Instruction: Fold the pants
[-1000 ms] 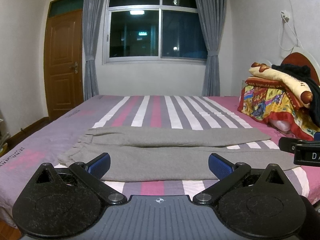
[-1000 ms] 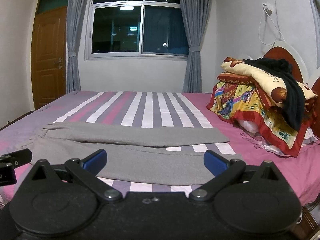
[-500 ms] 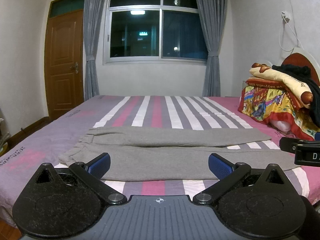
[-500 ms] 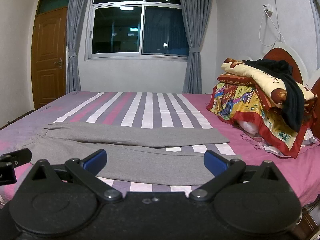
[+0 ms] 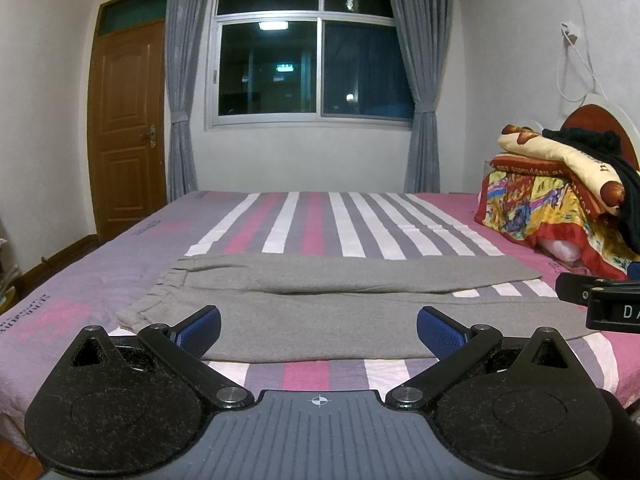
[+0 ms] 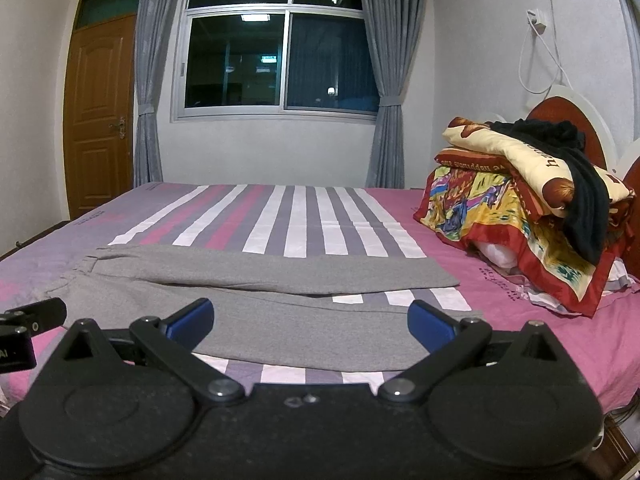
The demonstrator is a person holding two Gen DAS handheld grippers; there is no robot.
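Basically both grippers were idle. Left gripper (image 5: 319,330) had its jaws spread wide, blue pads (image 5: 200,330) far apart, nothing between them and touching nothing; it was held level, low over the near edge of the bed (image 5: 320,224), pointing straight across toward the window (image 5: 312,56) at 12 o'clock. Right gripper (image 6: 311,326) was the same: jaws wide apart, blue pads (image 6: 432,326) gripping nothing, held level and aimed at 12 o'clock, off the fabric.

Gray pants (image 5: 340,296) lay flat on the striped bedsheet near the front edge, just beyond the left pads. Waistband sat at about 9 o'clock of the garment, legs running out toward 3 o'clock, two legs lying side by side with a narrow strip of sheet showing between them near the cuffs. In the right wrist view the pants (image 6: 280,300) looked the same, cuffs ending around 2 o'clock of the gripper.

Part of the right gripper's body showed at 3 o'clock in the left view; part of the left one (image 6: 28,332) showed at 9 o'clock in the right view, so the two were held side by side, apart.

Pile of bedding (image 6: 520,200) with a black garment (image 6: 580,184) on top sat at 2 o'clock by the headboard. Wooden door (image 5: 128,128) at 10 o'clock, gray curtains (image 5: 420,100) flanking the window.
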